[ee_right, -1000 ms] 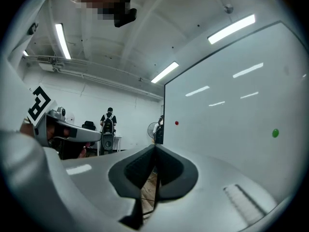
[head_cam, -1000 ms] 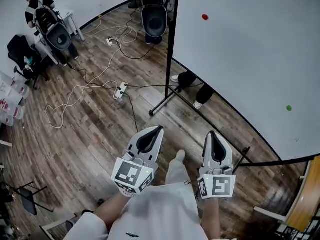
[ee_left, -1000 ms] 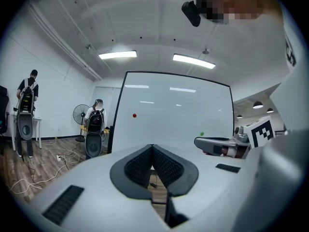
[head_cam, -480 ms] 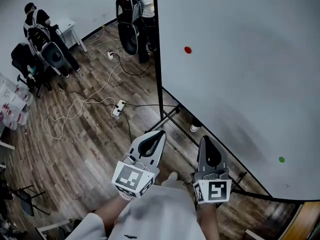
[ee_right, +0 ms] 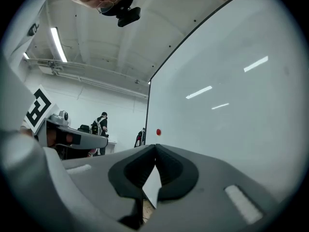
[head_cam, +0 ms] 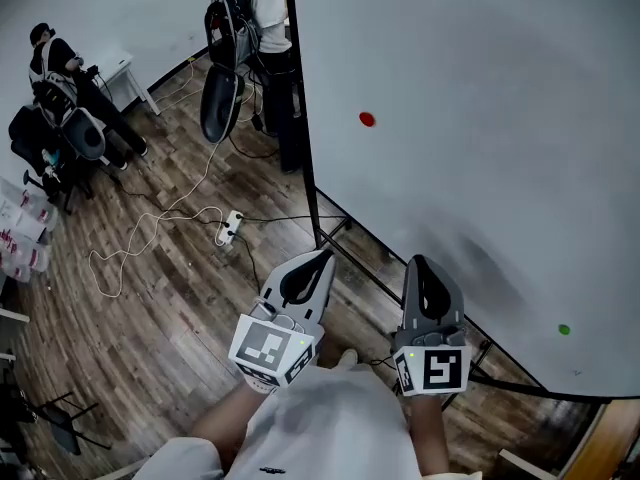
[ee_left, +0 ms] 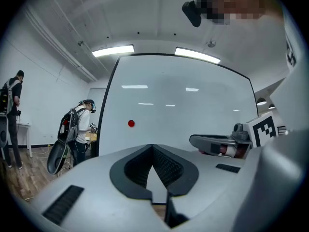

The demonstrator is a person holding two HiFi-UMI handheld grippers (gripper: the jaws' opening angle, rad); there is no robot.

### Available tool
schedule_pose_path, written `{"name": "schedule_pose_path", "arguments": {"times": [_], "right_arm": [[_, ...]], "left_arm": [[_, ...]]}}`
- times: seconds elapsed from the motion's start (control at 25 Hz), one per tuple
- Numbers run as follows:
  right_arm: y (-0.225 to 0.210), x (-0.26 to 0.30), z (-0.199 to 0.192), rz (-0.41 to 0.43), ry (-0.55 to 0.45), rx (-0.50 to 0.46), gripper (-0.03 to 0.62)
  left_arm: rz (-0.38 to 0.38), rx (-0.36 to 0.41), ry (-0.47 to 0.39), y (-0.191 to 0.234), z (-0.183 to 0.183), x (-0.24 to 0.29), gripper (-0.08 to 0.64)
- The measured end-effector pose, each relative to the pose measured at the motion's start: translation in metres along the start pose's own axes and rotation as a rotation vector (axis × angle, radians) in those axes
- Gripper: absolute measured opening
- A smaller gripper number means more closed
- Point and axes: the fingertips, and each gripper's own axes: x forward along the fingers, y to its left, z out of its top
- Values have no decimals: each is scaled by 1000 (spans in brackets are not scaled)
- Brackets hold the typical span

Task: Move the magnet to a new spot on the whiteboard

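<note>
A red magnet sits on the whiteboard, up in its left part and not far from the board's black left edge. A green magnet sits on the same board well apart from it, low and to the right, near the bottom edge. I cannot tell which of the two the task means. Neither is touched by anything.

My left gripper has its jaws pressed together with nothing between them. It points toward the foot of the board, well below the red magnet. In the left gripper view the dark pads meet in a closed V, and the red magnet shows above and left of their tips. My right gripper is closed and empty as well, held just beside the left one and close to the lower part of the board. In the right gripper view its pads meet the same way, with the red magnet small just above them.

Beneath both grippers lies a wooden floor, with a white cable running to a power strip. One person stands by the board's left edge carrying gear on the back. Another person is at the far left beside a small white table.
</note>
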Motion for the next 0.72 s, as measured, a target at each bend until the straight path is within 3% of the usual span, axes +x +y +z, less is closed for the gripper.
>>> {"name": "schedule_pose_path", "arguments": {"times": [0.72], "right_arm": [[-4,50,-8,-89,-3,-23,2]], "left_arm": [[-78,17,-18,44,7,55,8]]}}
